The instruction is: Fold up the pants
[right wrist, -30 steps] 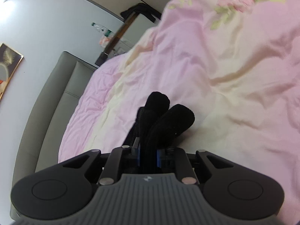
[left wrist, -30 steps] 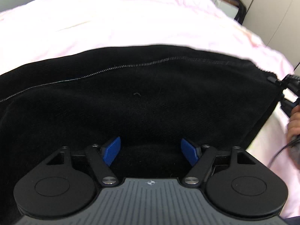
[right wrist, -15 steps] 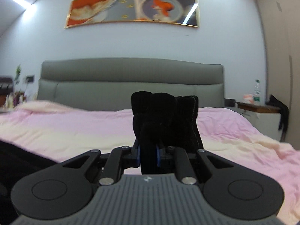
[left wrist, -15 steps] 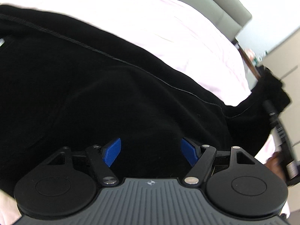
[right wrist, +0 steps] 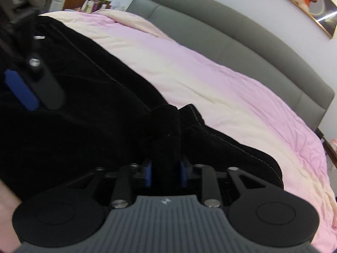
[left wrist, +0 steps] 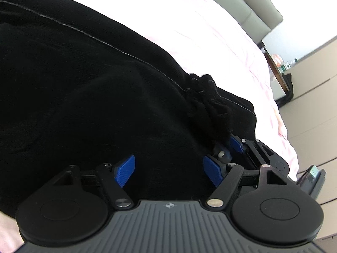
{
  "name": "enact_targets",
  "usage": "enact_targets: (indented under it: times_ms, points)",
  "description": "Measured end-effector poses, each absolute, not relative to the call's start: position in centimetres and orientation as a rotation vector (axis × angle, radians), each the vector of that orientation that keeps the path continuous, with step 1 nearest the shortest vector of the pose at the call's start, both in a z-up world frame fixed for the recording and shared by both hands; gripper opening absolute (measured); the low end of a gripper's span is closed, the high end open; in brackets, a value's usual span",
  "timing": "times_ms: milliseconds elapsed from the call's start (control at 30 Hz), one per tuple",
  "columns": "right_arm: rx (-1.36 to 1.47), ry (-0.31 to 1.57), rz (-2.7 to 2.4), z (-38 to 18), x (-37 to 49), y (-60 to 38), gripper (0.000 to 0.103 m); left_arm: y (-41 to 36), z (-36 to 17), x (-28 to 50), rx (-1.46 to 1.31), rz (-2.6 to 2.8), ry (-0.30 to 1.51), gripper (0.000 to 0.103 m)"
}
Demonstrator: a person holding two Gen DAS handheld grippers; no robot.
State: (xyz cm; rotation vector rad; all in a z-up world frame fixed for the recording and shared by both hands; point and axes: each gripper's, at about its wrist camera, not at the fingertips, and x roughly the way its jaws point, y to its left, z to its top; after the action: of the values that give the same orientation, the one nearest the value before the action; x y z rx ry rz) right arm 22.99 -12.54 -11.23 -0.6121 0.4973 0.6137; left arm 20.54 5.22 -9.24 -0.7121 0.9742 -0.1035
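Note:
The black pants (left wrist: 84,97) lie spread on the pink bedcover and fill the left of both views (right wrist: 88,113). My left gripper (left wrist: 168,168) is open, its blue pads wide apart just above the black cloth. My right gripper (right wrist: 166,175) is shut on a bunched end of the pants (right wrist: 166,130), held low over the spread cloth. The right gripper also shows in the left wrist view (left wrist: 236,147), close beside my left gripper's right pad. The left gripper's blue pad shows in the right wrist view (right wrist: 21,90) at the left edge.
A pink and cream bedcover (right wrist: 210,80) stretches to a grey padded headboard (right wrist: 242,42). A bedside table (left wrist: 278,69) with small items stands past the bed's far corner. Beige cupboard fronts (left wrist: 311,97) are on the right.
My right gripper has carried the bunched end of the pants down and over, close beside my left gripper. The left gripper has stayed open over the cloth.

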Motion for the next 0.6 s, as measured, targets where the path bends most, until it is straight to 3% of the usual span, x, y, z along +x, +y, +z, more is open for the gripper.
enact_targets:
  times_ms: [33,133,600]
  points:
    - [-0.593,0.509,0.615,-10.8,22.8,-13.1,0.041,5.6,-9.2,20.6,-0.721,-0.114,0.974,0.086]
    - [-0.488,0.552,0.614,-9.2,22.2,-15.2,0.044,4.6,-9.2,22.6,-0.774,-0.153,0.960,0.089]
    - [-0.552,0.486,0.602,-10.9,20.1,-14.1,0.043,2.5,-11.0,30.9,-0.871,-0.201,0.992,0.090]
